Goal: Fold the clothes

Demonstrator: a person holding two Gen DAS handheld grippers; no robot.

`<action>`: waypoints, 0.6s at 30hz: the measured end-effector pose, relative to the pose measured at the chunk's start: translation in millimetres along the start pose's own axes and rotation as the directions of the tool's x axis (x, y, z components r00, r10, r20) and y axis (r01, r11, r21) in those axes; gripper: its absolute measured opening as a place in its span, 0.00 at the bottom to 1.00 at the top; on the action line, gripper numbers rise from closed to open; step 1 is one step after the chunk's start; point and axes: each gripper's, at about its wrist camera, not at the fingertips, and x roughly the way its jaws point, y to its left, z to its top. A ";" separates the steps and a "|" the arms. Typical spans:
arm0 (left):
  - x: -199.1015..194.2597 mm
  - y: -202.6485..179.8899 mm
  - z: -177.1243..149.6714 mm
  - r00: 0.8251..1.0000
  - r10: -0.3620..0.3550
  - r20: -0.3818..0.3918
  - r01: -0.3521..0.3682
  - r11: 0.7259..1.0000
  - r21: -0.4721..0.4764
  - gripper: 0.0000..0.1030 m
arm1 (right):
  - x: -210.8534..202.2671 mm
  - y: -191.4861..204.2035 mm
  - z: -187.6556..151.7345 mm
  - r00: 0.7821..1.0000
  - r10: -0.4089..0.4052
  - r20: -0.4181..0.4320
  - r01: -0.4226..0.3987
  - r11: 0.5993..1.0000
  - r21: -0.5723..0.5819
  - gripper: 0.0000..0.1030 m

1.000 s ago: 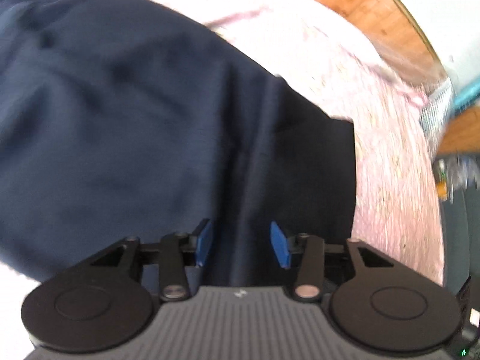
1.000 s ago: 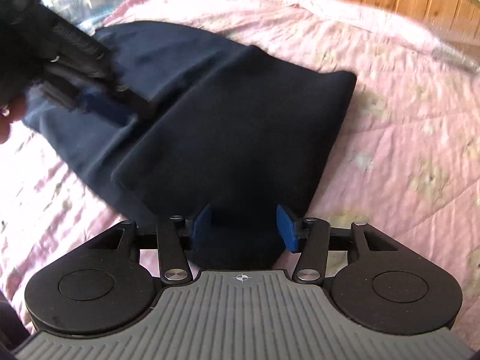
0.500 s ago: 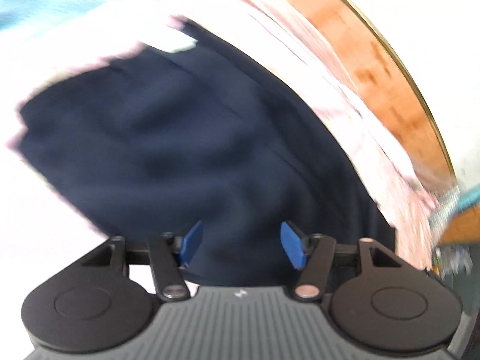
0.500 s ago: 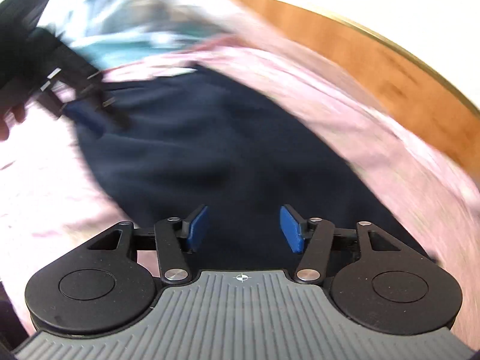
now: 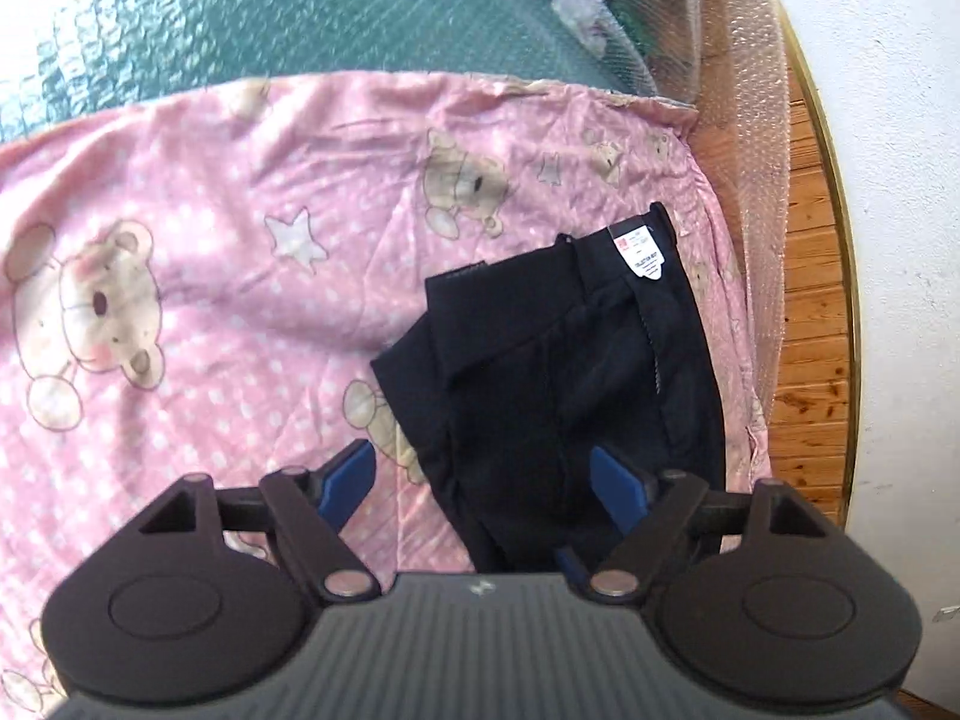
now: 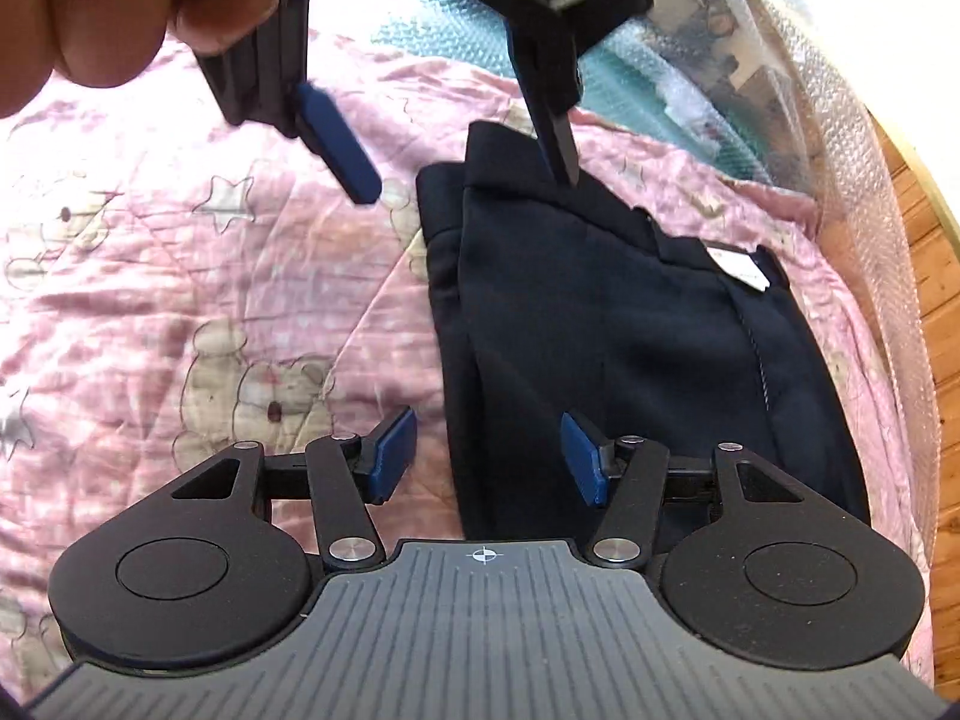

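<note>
Both grippers have swung round, and the navy garment [image 5: 558, 372] now lies folded on the pink bedspread [image 5: 210, 240]. The left gripper [image 5: 483, 477], its jaws having just been opening, gapes wide and empty. The right gripper [image 6: 489, 456] stands apart, gripping nothing, the garment toward one o'clock.

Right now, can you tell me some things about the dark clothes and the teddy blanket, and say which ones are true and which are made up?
1. The dark garment lies folded on a pink blanket printed with bears. True.
2. The left gripper is squeezing the garment. False: its jaws stand open, having just been opening, and the pads press on nothing.
3. A white label shows on the garment. True.
4. The right gripper is shut tight. False: it is open.
5. The blanket is green. False: it is pink; the green bubble wrap lies beyond it.
</note>
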 end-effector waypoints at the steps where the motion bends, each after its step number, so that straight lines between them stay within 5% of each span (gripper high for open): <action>1: 3.5 -1.7 -0.7 1.000 -0.001 -0.005 0.001 1.000 0.003 0.82 | 1.1 -1.2 1.5 1.000 0.001 -0.002 -0.001 1.000 0.008 0.49; 3: 11.2 4.6 -0.9 1.000 -0.007 -0.019 0.007 1.000 0.008 0.84 | 1.5 -14.1 4.1 1.000 0.005 -0.009 -0.004 0.997 0.076 0.09; 4: 14.6 8.0 -0.4 1.000 -0.008 -0.024 0.008 1.000 0.009 0.84 | 1.0 -20.7 4.8 1.000 0.003 -0.009 -0.002 0.994 0.107 0.03; 10: 32.8 -2.7 3.7 1.000 -0.031 0.002 0.031 0.999 0.018 0.83 | -24.5 -53.6 2.2 0.998 0.040 0.050 -0.052 0.958 0.281 0.01; 12: 34.1 -8.5 1.8 0.999 -0.031 0.037 0.030 0.999 0.038 0.73 | -28.2 -60.7 0.5 0.996 0.066 0.059 -0.082 0.942 0.325 0.01; 14: 36.0 -12.1 0.1 0.998 -0.028 0.057 0.025 0.998 0.050 0.30 | -25.6 -63.7 -1.7 0.995 0.083 0.051 -0.095 0.934 0.345 0.01; 15: 37.3 -13.4 -0.6 0.998 -0.025 0.062 0.022 0.998 0.055 0.18 | -23.7 -65.3 -3.3 0.995 0.092 0.044 -0.102 0.930 0.354 0.01; 18: 35.1 -22.1 -4.0 0.995 -0.010 0.100 0.000 0.994 0.106 0.09 | -18.5 -73.1 -8.9 0.989 0.145 0.029 -0.145 0.910 0.389 0.04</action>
